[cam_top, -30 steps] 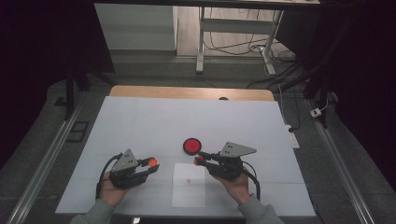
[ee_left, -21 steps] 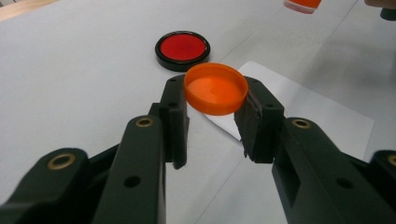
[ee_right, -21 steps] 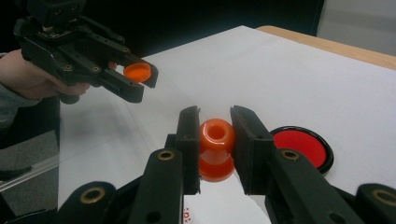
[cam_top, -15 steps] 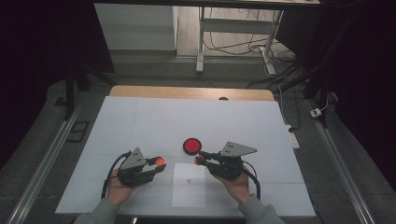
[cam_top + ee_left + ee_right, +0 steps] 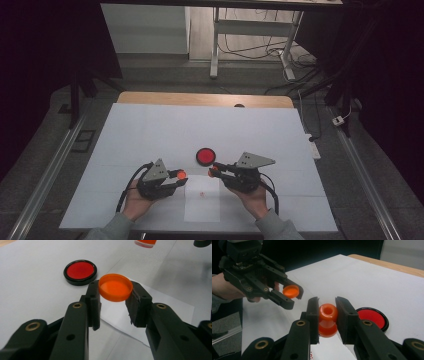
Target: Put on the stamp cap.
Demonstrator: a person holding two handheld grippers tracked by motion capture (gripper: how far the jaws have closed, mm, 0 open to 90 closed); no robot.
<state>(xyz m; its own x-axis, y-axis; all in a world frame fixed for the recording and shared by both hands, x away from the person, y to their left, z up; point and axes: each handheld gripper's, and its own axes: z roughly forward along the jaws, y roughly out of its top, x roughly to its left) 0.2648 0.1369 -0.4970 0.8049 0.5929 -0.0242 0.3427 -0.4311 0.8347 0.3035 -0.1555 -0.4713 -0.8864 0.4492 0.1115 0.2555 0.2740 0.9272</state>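
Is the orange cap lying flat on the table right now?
No, the left gripper holds the orange cap pinched between its jaws, lifted above the white sheet of paper.

the orange cap (image 5: 115, 287) and orange bottle (image 5: 328, 319) look like smooth glossy plastic; the white sheet (image 5: 202, 206) is matt paper; the far table edge (image 5: 200, 99) is wood.

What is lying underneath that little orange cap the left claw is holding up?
Below the orange cap, clamped in the left gripper, lies a white sheet of paper on the white table. The cap and jaws cover the patch of paper directly beneath.
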